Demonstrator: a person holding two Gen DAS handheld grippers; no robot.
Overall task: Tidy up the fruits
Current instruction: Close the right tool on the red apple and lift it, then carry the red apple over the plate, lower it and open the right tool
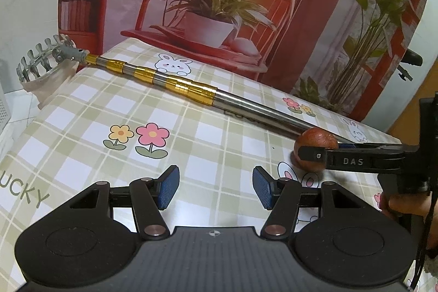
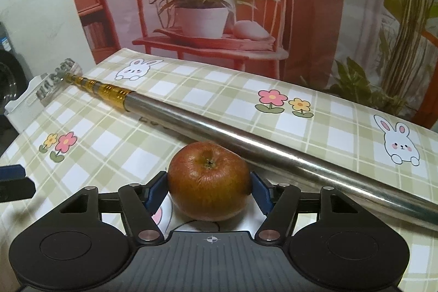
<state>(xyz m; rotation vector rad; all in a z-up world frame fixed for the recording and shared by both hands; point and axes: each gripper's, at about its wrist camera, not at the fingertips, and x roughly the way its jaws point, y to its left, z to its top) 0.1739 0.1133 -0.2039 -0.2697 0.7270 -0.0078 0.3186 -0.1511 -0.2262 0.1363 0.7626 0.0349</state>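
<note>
I'm closing my right gripper (image 2: 209,189) on the apple (image 2: 208,184), its blue pads pressing both flanks while the fruit is sitting on the worktop (image 2: 219,89). My left gripper (image 1: 216,186) is hanging about half open with nothing between its pads. I'm judging the task barely begun: one apple gripped, not lifted, and no bowl or basket showing anywhere. Just beyond the apple a telescopic picker pole (image 2: 246,138) is lying across the cloth. The right view is showing me the apple's stem end and the pad contact; the left view is showing instead the pole's clawed basket head (image 1: 43,59) overhanging the far-left edge, plus the right gripper (image 1: 309,155) side-on with a hand (image 1: 405,205) behind it.
</note>
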